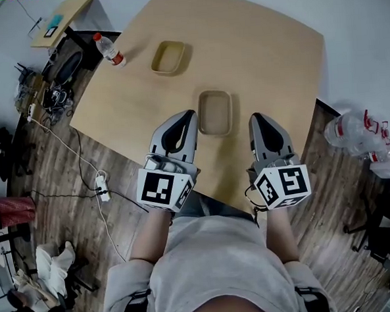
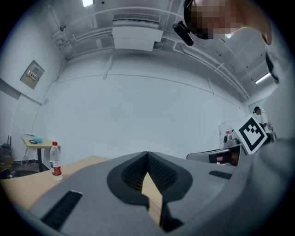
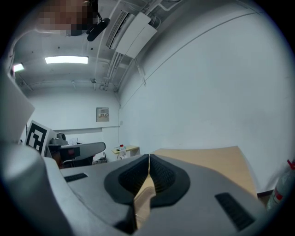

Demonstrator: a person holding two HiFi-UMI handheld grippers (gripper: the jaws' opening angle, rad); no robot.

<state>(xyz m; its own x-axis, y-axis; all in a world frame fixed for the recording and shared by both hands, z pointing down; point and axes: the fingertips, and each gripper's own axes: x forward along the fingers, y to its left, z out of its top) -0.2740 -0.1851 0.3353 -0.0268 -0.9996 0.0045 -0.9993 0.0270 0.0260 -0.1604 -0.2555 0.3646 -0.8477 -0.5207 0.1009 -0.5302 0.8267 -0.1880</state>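
Observation:
Both grippers hover over the near edge of a wooden table [image 1: 261,55]. My left gripper [image 1: 191,113] is shut and holds nothing; its tips meet in the left gripper view [image 2: 147,153]. My right gripper [image 1: 253,116] is also shut and empty, tips together in the right gripper view [image 3: 149,156]. Between them, just beyond the tips, lies a shallow tan tray [image 1: 215,112]. A second tan tray [image 1: 168,57] sits farther back. A clear water bottle with a red cap and label [image 1: 109,50] stands near the far left corner, also visible in the left gripper view [image 2: 55,161].
Cables and a power strip [image 1: 102,185] trail across the wood floor at the left. A small side desk [image 1: 61,18] stands beyond the table's left corner. Empty plastic bottles [image 1: 358,134] lie at the right. White walls surround the room.

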